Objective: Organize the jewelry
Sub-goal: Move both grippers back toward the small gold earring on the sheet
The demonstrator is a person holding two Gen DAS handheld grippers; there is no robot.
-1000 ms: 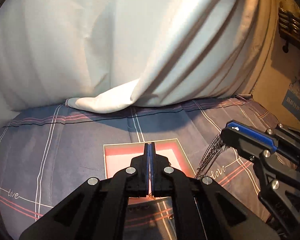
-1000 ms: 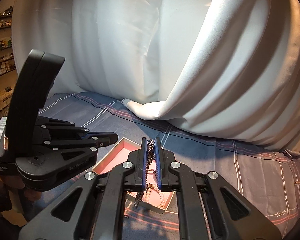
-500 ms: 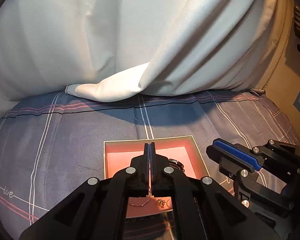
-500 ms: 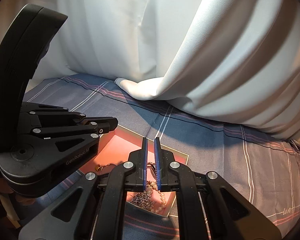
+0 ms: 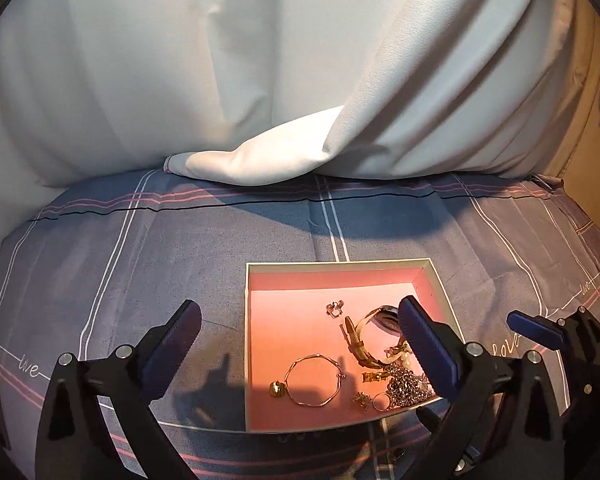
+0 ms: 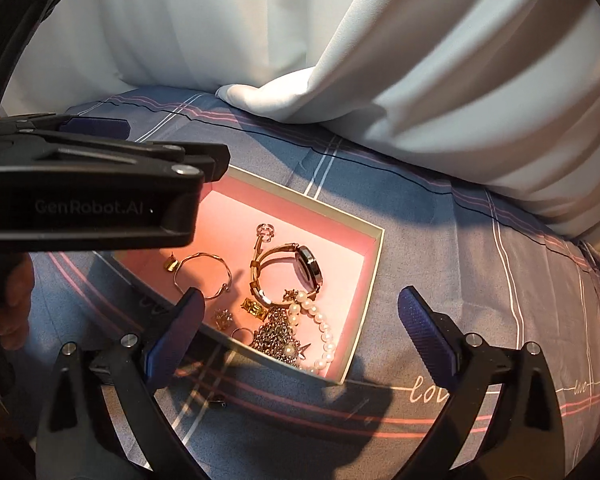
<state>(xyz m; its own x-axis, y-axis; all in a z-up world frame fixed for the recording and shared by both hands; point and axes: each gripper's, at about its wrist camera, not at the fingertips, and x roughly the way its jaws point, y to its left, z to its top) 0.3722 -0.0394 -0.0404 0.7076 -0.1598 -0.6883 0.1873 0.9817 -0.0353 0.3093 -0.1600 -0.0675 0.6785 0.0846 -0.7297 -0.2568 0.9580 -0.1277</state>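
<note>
While both claws, left and right, hang spread and empty, the jewelry lies heaped in the box mid-bed; any pinch there risks dragging tangled chains out together.

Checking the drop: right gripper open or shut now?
Open. The right gripper has its jaws spread wide with nothing between them, above the pink box where the silver chain lies.

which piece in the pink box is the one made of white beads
The pearl strand, a curved line of round white beads in the box corner nearest the right gripper. The watch, bangle and chain pile are metal.
</note>
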